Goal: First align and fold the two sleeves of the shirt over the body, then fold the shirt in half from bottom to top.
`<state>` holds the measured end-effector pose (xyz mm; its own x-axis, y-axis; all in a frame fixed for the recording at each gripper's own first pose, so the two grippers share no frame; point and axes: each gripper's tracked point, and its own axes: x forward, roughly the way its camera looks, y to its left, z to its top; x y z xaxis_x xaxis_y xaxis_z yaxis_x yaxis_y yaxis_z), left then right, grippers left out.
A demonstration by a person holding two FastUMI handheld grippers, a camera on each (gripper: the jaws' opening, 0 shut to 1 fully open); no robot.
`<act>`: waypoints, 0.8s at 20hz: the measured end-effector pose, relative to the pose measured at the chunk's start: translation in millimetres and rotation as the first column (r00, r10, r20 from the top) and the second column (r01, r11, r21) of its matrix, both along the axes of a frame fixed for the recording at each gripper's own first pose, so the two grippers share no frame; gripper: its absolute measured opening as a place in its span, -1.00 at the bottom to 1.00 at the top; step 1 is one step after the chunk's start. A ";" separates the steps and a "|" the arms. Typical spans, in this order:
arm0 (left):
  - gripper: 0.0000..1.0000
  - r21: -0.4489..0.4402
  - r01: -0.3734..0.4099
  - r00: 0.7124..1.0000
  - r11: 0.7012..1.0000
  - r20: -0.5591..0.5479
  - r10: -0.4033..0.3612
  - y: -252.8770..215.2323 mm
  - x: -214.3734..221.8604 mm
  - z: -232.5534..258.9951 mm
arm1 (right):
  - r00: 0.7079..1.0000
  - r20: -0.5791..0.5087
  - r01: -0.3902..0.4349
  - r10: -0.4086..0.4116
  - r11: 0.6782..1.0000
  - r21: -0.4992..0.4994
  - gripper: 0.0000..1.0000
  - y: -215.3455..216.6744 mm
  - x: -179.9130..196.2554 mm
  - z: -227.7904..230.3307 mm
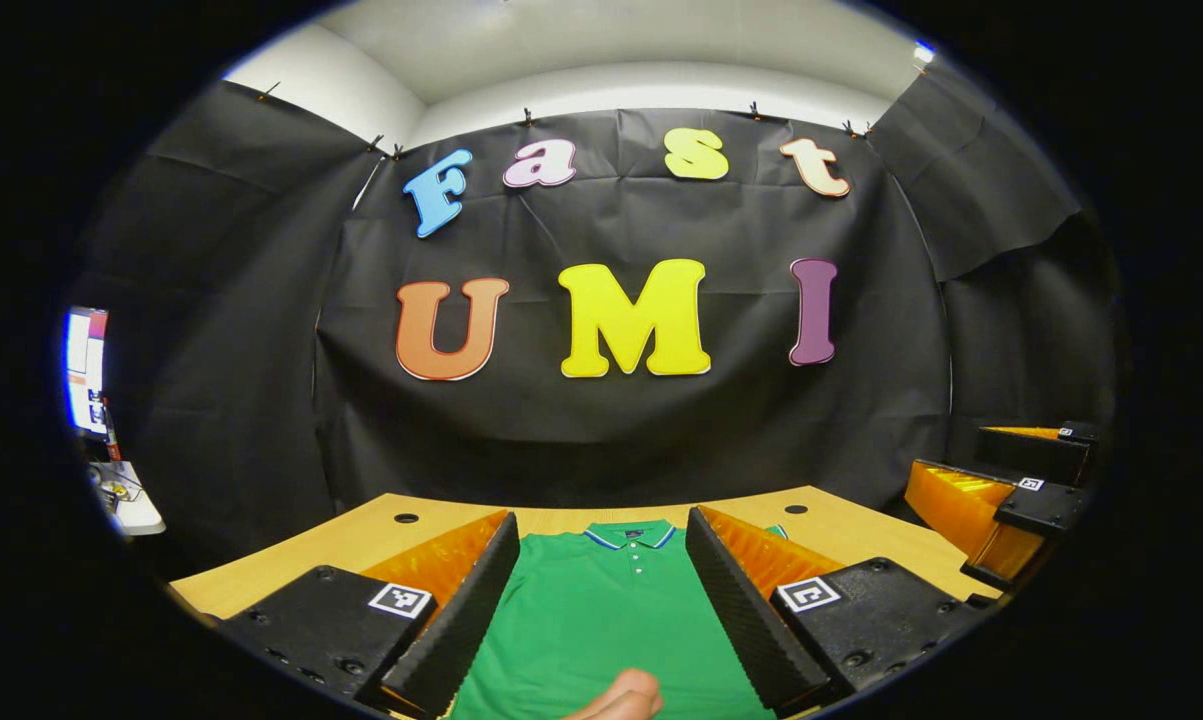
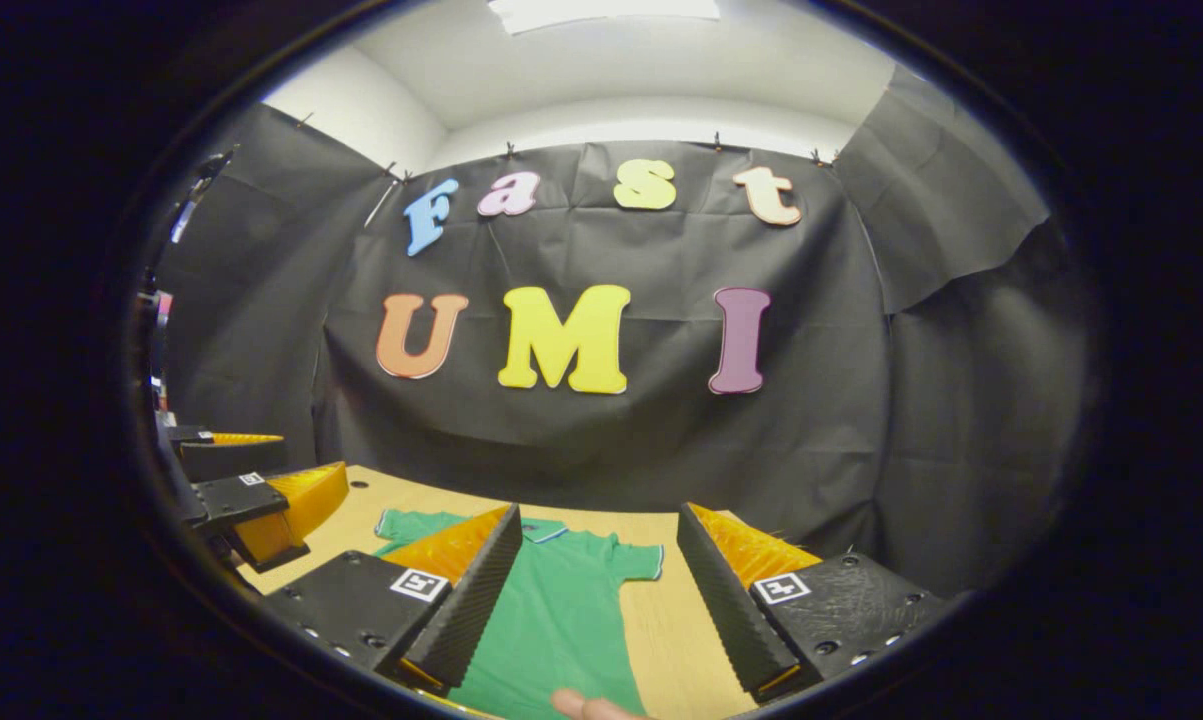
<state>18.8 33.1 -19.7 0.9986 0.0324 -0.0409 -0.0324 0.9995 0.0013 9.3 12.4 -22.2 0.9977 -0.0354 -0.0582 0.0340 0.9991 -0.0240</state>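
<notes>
— What does the left gripper view give you?

— My left gripper [image 1: 601, 590] hangs above the counter [image 1: 291, 565] with its fingers [image 1: 461, 620] spread wide and nothing between them. Through the gap I see the green shirt [image 1: 601, 620] lying flat on the wood, its collar [image 1: 629, 537] toward the far edge, the button placket running down the middle. A fingertip [image 1: 621, 697] of the holding hand pokes in at the bottom. Off at the right sits my right gripper [image 1: 1011, 500], held beyond the counter's right edge.

— And the right gripper view?

— My right gripper [image 2: 596, 600] is also spread wide, holding nothing. Here the shirt [image 2: 551, 620] lies under my near-left finger [image 2: 466, 610] and reaches into the gap; one short sleeve [image 2: 636, 562] is stretched out flat toward the counter's right side, the other sleeve [image 2: 401, 525] shows past the finger on the left. Bare counter [image 2: 676, 640] fills the right part of the gap. A fingertip [image 2: 586, 707] shows at the bottom. My left gripper [image 2: 251, 490] shows at the left, over the counter's left edge.

— Are the sleeves folded?

— No, both lie out to the sides.
</notes>
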 end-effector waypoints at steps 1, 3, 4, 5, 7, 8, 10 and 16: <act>1.00 0.000 -0.014 1.000 1.000 -0.012 0.014 4.8 1.7 -4.8 | 1.000 -0.002 0.008 -0.008 1.000 0.004 0.90 -3.0 1.2 -1.7; 1.00 0.001 -0.023 0.999 1.000 -0.028 0.023 8.4 4.9 -8.9 | 1.000 -0.019 0.021 -0.021 1.000 0.004 0.90 -7.0 5.6 -9.5; 1.00 0.000 -0.025 0.999 1.000 -0.033 0.025 9.6 4.6 -12.3 | 0.999 -0.025 0.029 -0.029 1.000 0.004 0.89 -10.6 8.1 -12.5; 1.00 0.001 -0.032 0.999 0.999 -0.038 0.032 12.4 6.5 -13.1 | 0.999 -0.032 0.035 -0.034 0.999 0.008 0.89 -15.2 11.5 -15.1; 1.00 0.002 -0.049 0.998 0.999 -0.046 0.049 18.3 8.5 -16.3 | 0.998 -0.036 0.049 -0.049 0.999 0.017 0.92 -26.4 24.7 -16.5; 1.00 -0.002 -0.053 0.997 0.999 -0.050 0.053 19.8 10.2 -17.7 | 0.997 -0.041 0.059 -0.058 0.998 0.013 0.89 -34.3 35.6 -17.9; 1.00 -0.012 -0.051 0.997 0.999 -0.061 0.050 19.6 12.1 -21.8 | 0.994 -0.024 0.103 -0.103 0.994 -0.026 0.92 -56.3 62.7 -16.5; 1.00 0.030 -0.065 0.994 0.997 -0.086 0.068 20.6 18.0 -35.3 | 0.974 -0.168 0.152 -0.150 0.988 0.000 0.90 -91.7 165.5 -73.3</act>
<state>36.8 53.7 -55.0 0.9869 0.1009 -0.1259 -0.0974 0.9947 0.0338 174.8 -79.3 -95.5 0.9570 -0.1827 -0.2255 0.1807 0.9831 -0.0296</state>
